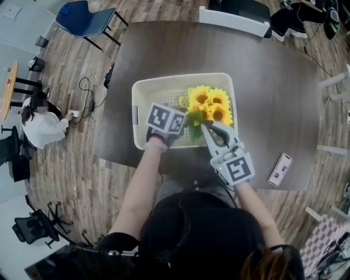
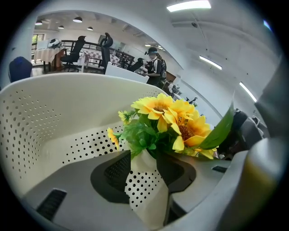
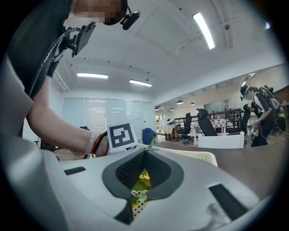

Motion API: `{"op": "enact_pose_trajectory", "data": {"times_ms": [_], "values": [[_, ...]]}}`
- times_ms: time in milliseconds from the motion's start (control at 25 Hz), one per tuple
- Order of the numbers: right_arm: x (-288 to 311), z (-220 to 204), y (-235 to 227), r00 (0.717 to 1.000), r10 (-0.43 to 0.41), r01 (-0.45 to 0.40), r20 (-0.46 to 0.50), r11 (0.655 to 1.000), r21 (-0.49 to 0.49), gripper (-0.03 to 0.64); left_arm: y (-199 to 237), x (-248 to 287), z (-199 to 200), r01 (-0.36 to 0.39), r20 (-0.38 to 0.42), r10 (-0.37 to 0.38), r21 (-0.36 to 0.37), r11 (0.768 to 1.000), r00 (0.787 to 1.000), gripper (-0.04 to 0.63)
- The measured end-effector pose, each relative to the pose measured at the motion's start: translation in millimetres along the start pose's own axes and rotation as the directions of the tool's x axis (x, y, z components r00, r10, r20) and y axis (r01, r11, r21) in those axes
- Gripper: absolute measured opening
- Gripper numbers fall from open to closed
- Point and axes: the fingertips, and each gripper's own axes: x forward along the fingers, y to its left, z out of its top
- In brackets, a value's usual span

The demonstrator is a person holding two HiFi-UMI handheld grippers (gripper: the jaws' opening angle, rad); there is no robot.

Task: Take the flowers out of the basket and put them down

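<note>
A bunch of yellow sunflowers (image 1: 209, 104) with green leaves stands in the right half of a cream perforated basket (image 1: 164, 82) on the dark table. My left gripper (image 1: 185, 126) reaches over the basket's near rim, pointing down at the bunch's foot. In the left gripper view its jaws stand open (image 2: 143, 155), with the leaves and flowers (image 2: 171, 122) just past the tips and the basket wall (image 2: 54, 117) behind. My right gripper (image 1: 203, 127) comes in from the right at the stems. Its jaws (image 3: 144, 155) are nearly together, with leaf and petal (image 3: 141, 182) between them.
A phone (image 1: 279, 169) lies near the table's front right edge. A blue chair (image 1: 87, 16) stands beyond the far left corner, and a person (image 1: 41, 123) sits on the floor at the left. White chair backs line the table's far side.
</note>
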Motion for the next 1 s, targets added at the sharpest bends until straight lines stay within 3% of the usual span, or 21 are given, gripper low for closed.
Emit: {"op": "enact_pose_trajectory", "data": {"times_ms": [320, 560, 760, 1000], "values": [[2, 0, 0, 1.000, 0.006, -0.006, 0.002, 1.000, -0.002, 0.002, 0, 7, 8, -0.034, 0.018, 0.034, -0.010, 0.999, 0.999, 0.181], [1, 1, 3, 1.000, 0.015, -0.015, 0.001, 1.000, -0.005, 0.002, -3, 15, 11, -0.029, 0.017, 0.030, -0.057, 0.998, 0.999, 0.181], [1, 0, 3, 1.000, 0.010, -0.010, 0.002, 1.000, -0.015, 0.002, -4, 22, 10, -0.007, -0.011, 0.006, -0.080, 0.997, 1.000, 0.176], [-2, -1, -1, 1.000, -0.010, 0.010, 0.004, 1.000, -0.012, 0.002, -7, 26, 8, 0.053, 0.015, -0.051, -0.148, 0.988, 0.999, 0.138]]}}
